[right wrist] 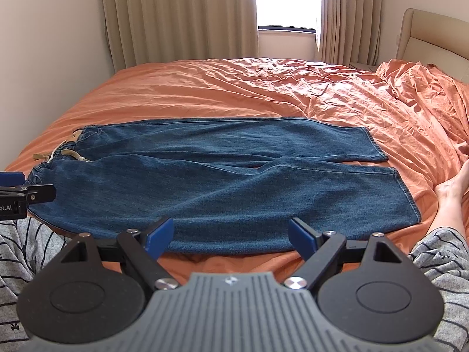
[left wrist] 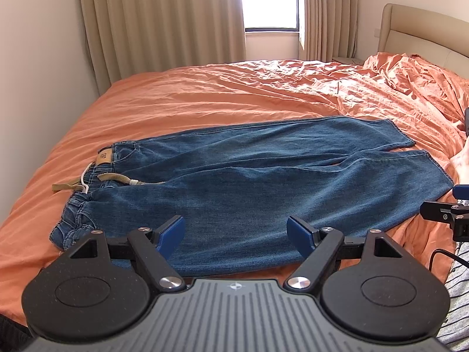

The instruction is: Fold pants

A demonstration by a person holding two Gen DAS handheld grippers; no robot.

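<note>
Blue denim pants (left wrist: 234, 176) lie flat on the orange bed, waistband with a tan label and drawstring (left wrist: 104, 158) to the left, two leg hems (left wrist: 410, 158) to the right. They also show in the right wrist view (right wrist: 205, 176). My left gripper (left wrist: 236, 234) is open and empty, just above the near edge of the pants. My right gripper (right wrist: 231, 236) is open and empty over the near edge of the nearer leg. The right gripper's tip shows at the right edge of the left wrist view (left wrist: 448, 214); the left gripper's tip shows at the left edge of the right wrist view (right wrist: 23, 190).
The orange bedspread (left wrist: 234, 94) is wrinkled, bunched toward the beige headboard (left wrist: 410, 29) at the right. Beige curtains (left wrist: 161, 20) and a bright window (left wrist: 269, 0) stand behind the bed. A bare foot (right wrist: 451, 187) and striped clothing (right wrist: 433, 252) are at the near right.
</note>
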